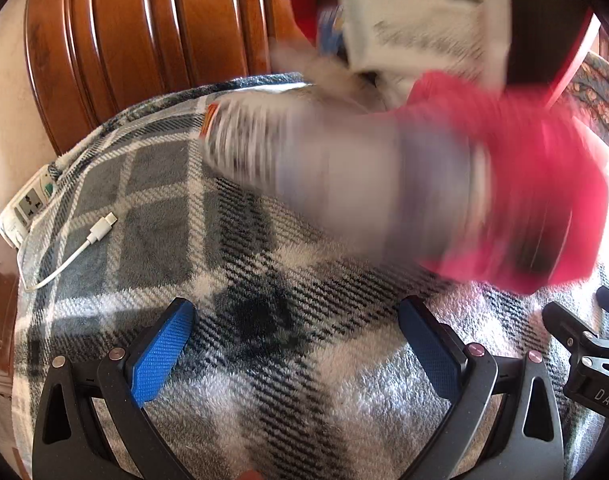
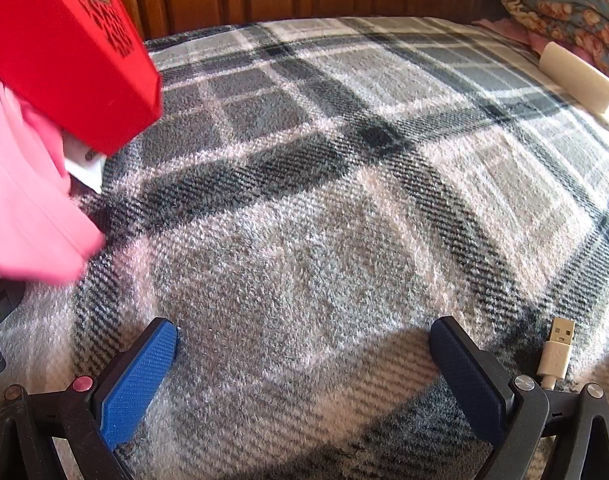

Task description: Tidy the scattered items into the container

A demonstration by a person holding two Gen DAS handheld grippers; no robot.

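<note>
Both your tongs, left (image 1: 296,344) and right (image 2: 304,364), gape wide, holding nothing, over the plaid blanket (image 2: 324,200). The red container (image 2: 64,40) hangs tilted at the blanket's headboard side, a blurred pink sleeve (image 1: 504,184) beside it. The USB cable (image 2: 556,352) lies just outside your right tongs, plug toward the headboard: right's nearer, open blanket around.

We see a blanket (image 2: 324,200) spread before a headboard (image 1: 144,40). On it, a box (image 2: 64,48) lies far left, a plug (image 2: 558,344) near right, and bedding (image 2: 564,0) far right.
</note>
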